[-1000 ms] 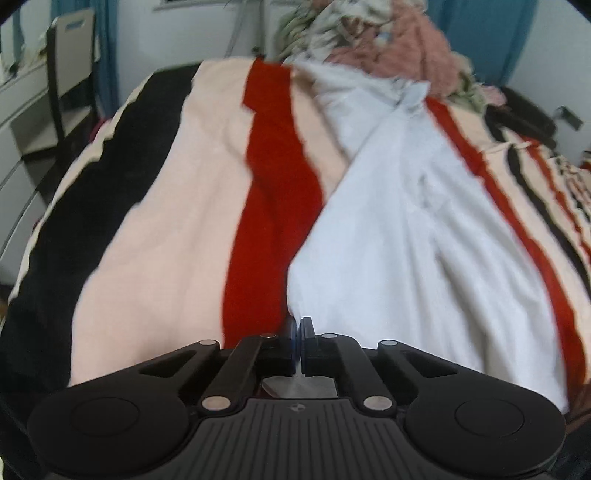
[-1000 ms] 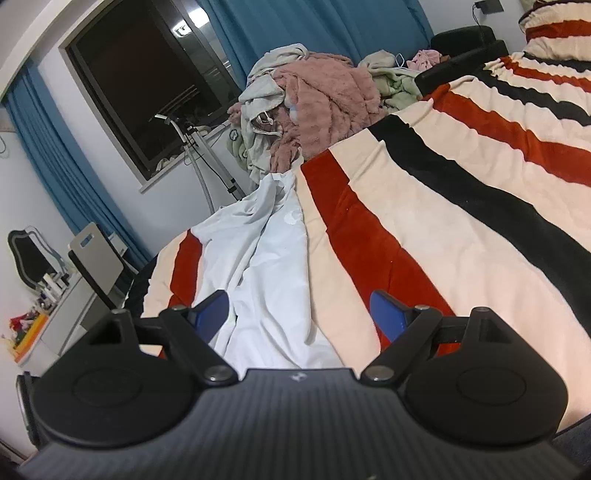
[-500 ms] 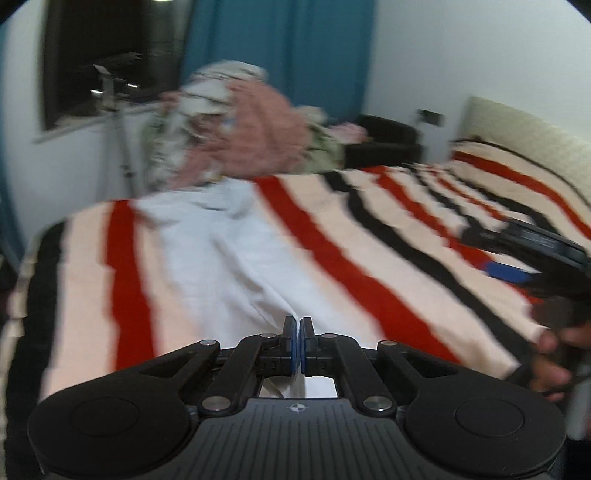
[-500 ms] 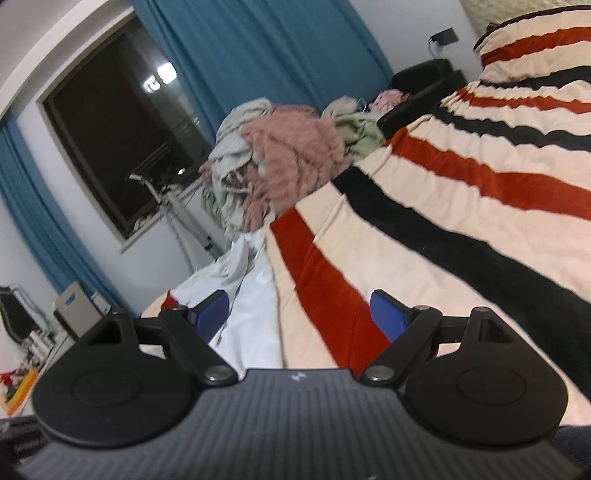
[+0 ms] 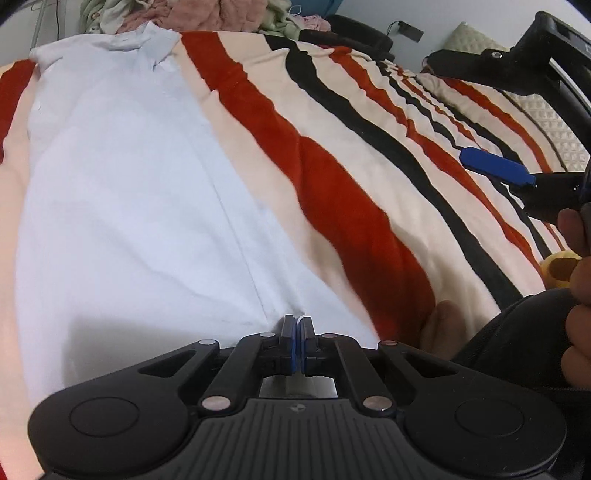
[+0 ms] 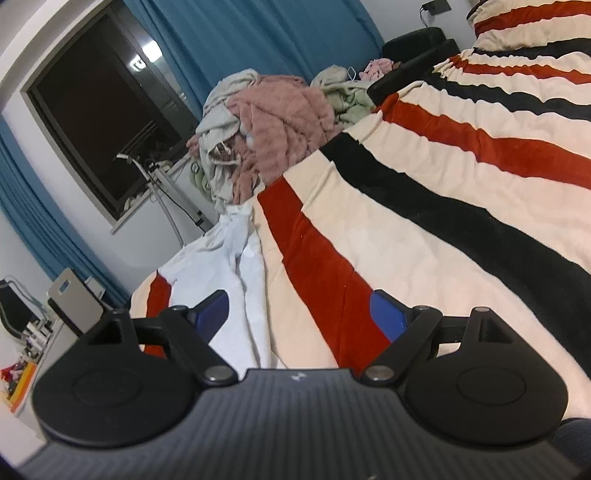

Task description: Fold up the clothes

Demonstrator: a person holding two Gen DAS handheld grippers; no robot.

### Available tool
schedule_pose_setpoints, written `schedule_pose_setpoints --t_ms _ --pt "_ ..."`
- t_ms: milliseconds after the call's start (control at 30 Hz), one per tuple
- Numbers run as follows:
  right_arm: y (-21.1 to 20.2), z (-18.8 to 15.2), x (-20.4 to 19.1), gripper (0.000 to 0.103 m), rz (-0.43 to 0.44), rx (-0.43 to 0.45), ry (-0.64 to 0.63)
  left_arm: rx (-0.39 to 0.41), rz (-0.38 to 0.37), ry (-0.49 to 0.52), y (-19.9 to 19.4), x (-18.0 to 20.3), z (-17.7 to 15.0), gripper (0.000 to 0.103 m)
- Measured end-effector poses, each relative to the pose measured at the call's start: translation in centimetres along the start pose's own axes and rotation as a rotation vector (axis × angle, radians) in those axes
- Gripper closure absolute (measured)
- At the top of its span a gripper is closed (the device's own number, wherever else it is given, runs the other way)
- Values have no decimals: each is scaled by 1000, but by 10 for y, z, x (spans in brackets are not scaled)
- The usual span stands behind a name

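A pale blue-white shirt [image 5: 122, 192] lies flat along the striped blanket [image 5: 369, 155], collar at the far end. My left gripper [image 5: 297, 326] is shut on the shirt's near hem. The shirt also shows in the right wrist view [image 6: 236, 280], to the left. My right gripper [image 6: 299, 314] is open and empty, held above the blanket to the right of the shirt. In the left wrist view the right gripper [image 5: 495, 168] shows at the right edge, with the hand that holds it.
A pile of pink, green and cream clothes [image 6: 273, 133] lies at the bed's far end. Blue curtains [image 6: 258, 33], a dark window [image 6: 96, 122] and a metal stand [image 6: 166, 192] are behind it. A chair [image 6: 74, 299] and desk stand at left.
My left gripper, still shut on the hem, has swung and dropped lower so the shirt lies stretched out flat ahead. My right gripper stays open and has shifted slightly.
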State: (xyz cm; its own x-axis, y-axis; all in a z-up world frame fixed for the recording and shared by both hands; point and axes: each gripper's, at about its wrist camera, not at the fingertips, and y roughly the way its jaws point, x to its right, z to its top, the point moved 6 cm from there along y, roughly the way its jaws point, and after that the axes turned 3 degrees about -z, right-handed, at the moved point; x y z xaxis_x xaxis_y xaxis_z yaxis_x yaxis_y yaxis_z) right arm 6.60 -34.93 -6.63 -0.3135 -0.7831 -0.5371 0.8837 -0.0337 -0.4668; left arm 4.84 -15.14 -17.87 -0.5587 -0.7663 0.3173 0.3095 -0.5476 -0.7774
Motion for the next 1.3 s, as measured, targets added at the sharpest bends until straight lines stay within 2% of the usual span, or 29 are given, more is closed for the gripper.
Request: schedule_pose_setpoints --t_ms 133,167,200,267,333,367,400,500,600,667,800,867,967,1000,1033,1100,1133,1167,1233,1267,1300 --pt "4 -3 -1 18 -20 -10 -13 31 -27 1 -14 1 3 92" --pt "5 -4 -1 18 -26 -13 -14 40 -29 1 -19 0 5 85" --pt "6 -4 -2 18 -25 -17 -15 44 -29 -3 -23 1 6 73" --pt "5 -5 -3 18 -25 -19 -23 53 -32 -18 -33 -1 7 59" --pt "4 -6 -4 18 -26 -19 -30 64 -41 -46 -46 -5 7 56" --pt "5 -7 -4 18 -23 -24 -28 71 -46 -63 -53 -8 6 49" --pt "5 -8 -4 18 -19 -29 -25 80 -45 -88 -62 -12 4 43" --pt "10 -11 4 18 -10 -83 23 135 -69 -143 -95 -26 -4 36" --pt "22 -19 14 18 10 -179 112 206 -96 -260 -123 -52 -12 25" --pt "31 -26 17 17 13 -239 149 264 -76 -361 -137 -81 -16 22" --pt "42 -41 18 18 0 -320 170 294 -52 -597 -136 -136 -24 21" --pt "48 -48 18 17 -6 -361 180 252 -56 -682 -123 -151 -29 22" --pt "55 -58 19 18 -16 -421 195 184 -87 -732 -104 -154 -33 22" --pt "58 -62 19 18 -19 -442 200 179 -90 -724 -102 -151 -33 22" --pt "61 -65 19 24 -22 -462 205 173 -92 -715 -100 -149 -33 22" --pt "66 -72 20 26 -29 -502 215 160 -97 -688 -98 -142 -32 24" --pt "68 -75 20 26 -32 -523 220 153 -102 -680 -97 -139 -34 28" --pt "71 -79 20 32 -35 -543 225 145 -102 -681 -96 -137 -36 39" --pt "76 -86 20 36 -41 -584 235 131 -96 -693 -95 -135 -41 60" --pt "75 -86 20 36 -43 -585 228 123 -101 -707 -94 -135 -43 81" --pt "73 -86 20 37 -44 -584 219 124 -115 -726 -94 -136 -45 93"
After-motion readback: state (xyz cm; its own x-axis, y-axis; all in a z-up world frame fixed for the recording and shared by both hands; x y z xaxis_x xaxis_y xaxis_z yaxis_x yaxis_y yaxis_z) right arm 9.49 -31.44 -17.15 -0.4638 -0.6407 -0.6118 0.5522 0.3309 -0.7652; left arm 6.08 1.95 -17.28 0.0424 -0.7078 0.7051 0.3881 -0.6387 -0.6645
